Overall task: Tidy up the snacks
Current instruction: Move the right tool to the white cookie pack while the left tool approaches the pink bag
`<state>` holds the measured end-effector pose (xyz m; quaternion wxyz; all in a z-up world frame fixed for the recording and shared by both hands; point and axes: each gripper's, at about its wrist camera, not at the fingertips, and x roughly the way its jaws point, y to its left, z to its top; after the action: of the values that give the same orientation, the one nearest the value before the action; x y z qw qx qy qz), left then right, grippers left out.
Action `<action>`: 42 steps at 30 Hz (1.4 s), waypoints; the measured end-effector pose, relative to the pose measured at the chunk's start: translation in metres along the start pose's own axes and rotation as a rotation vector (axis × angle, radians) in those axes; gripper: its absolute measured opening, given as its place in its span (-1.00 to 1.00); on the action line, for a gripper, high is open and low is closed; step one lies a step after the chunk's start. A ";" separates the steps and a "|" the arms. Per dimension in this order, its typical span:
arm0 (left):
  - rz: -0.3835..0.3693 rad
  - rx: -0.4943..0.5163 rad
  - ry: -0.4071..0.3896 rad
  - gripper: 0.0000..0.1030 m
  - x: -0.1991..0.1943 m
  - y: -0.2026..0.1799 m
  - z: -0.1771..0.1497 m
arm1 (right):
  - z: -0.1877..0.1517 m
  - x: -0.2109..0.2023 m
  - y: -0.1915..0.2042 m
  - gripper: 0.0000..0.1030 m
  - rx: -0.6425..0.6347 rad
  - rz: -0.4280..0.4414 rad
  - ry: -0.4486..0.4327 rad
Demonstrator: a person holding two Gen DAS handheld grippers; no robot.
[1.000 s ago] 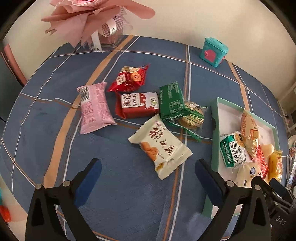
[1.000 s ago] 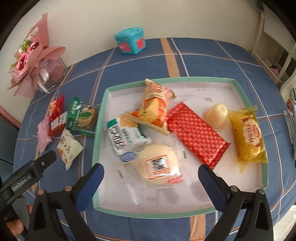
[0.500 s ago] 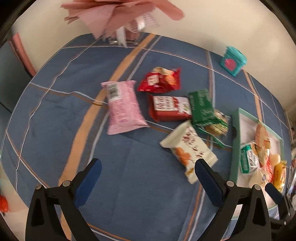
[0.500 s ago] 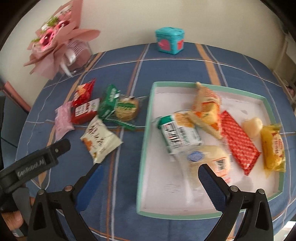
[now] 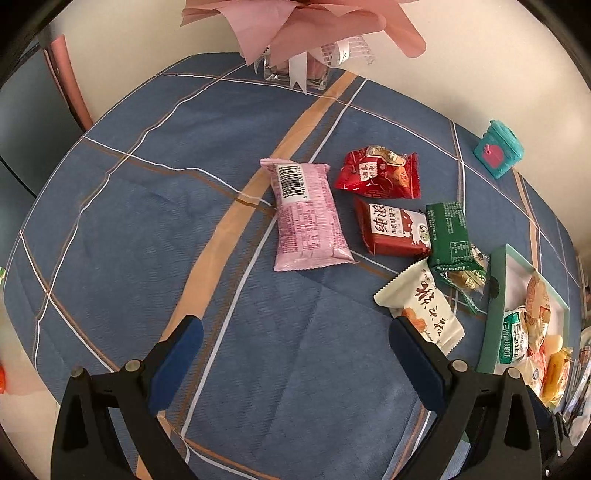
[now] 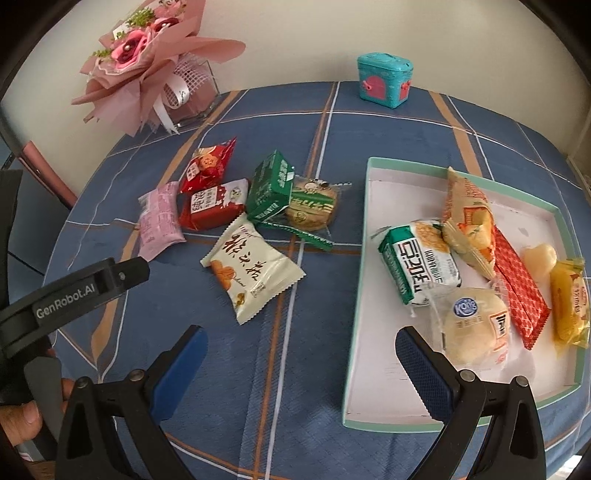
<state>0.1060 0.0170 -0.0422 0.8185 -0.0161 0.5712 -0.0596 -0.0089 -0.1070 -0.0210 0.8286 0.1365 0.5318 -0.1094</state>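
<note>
Loose snacks lie on the blue plaid tablecloth: a pink packet (image 5: 308,216) (image 6: 159,219), two red packets (image 5: 378,172) (image 5: 393,230), a green packet (image 5: 448,234) (image 6: 271,190), a clear-wrapped cookie (image 6: 312,208) and a cream packet (image 5: 424,308) (image 6: 253,271). A teal-rimmed white tray (image 6: 360,295) (image 5: 495,306) on the right holds several snacks. My left gripper (image 5: 293,349) is open and empty, above the cloth short of the pink packet. My right gripper (image 6: 301,352) is open and empty, between the cream packet and the tray.
A pink bouquet in a glass vase (image 6: 155,62) (image 5: 299,33) stands at the back left. A small teal box (image 6: 384,81) (image 5: 498,149) sits by the back wall. The left gripper's body (image 6: 74,291) shows at the left of the right wrist view.
Both grippers have swung left: the loose snacks now sit further right in the left view, and the tray has moved to the right in the right view. Both stay open.
</note>
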 end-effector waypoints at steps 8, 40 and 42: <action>-0.009 -0.009 0.012 0.95 0.005 0.003 0.004 | 0.004 0.005 0.003 1.00 -0.004 0.006 0.007; -0.027 -0.066 0.041 0.95 0.060 0.010 0.061 | 0.040 0.081 0.039 0.99 -0.172 0.033 0.067; -0.032 -0.066 0.044 0.95 0.066 0.010 0.063 | 0.040 0.085 0.040 0.99 -0.185 0.028 0.074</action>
<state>0.1879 0.0167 -0.0826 0.8037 -0.0510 0.5904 -0.0538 0.0728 -0.0859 -0.0779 0.8190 0.0705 0.5678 -0.0432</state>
